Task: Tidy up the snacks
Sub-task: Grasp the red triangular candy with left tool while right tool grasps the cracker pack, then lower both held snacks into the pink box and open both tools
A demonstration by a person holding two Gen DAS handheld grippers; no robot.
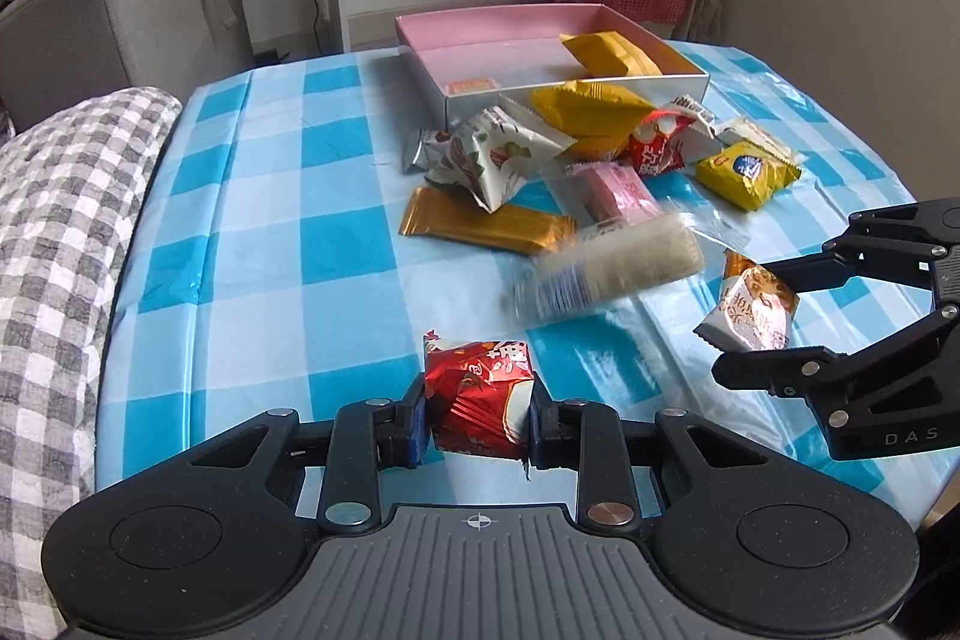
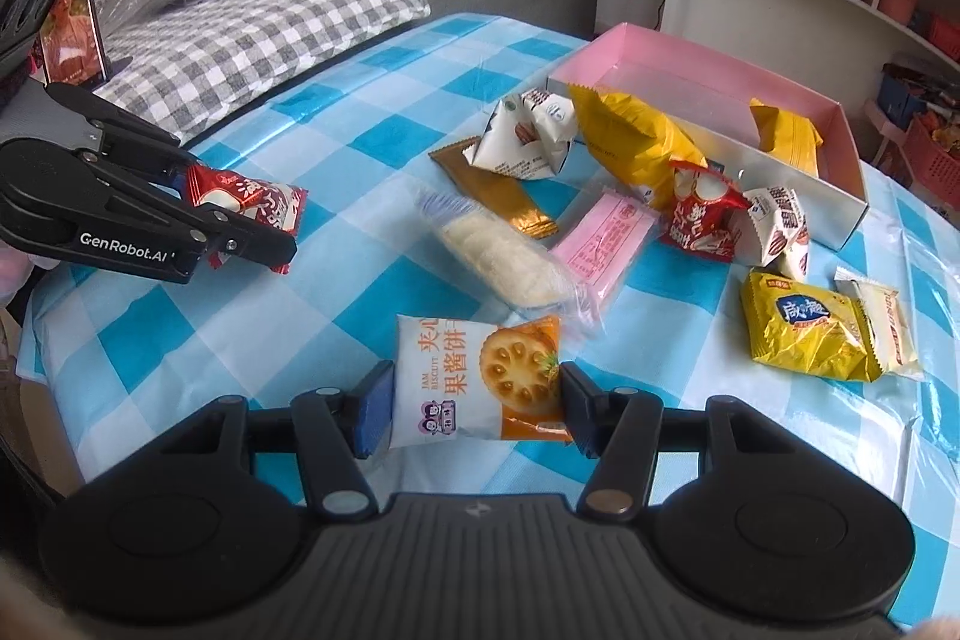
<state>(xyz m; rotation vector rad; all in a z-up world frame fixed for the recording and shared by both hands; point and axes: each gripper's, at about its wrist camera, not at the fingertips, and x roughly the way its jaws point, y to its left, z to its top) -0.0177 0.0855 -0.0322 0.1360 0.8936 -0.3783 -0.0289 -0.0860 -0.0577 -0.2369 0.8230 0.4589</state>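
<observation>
Left tool [image 1: 478, 415] pinching red pack [image 1: 478, 400]; "GenRobot.AI" on its side. Right tool [image 2: 477, 409] pinching "JAM BISCUIT" pack [image 2: 477, 388]. Both packs held above checked bench [image 1: 270, 220]; pink box [image 1: 540, 52] beyond snack pile.

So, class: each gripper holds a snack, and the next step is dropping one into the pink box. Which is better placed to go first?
Probably the right gripper. Its jam biscuit packet is gripped, and the pink box lies on its side of the table. The left gripper, holding the red packet, sits farther away.
</observation>
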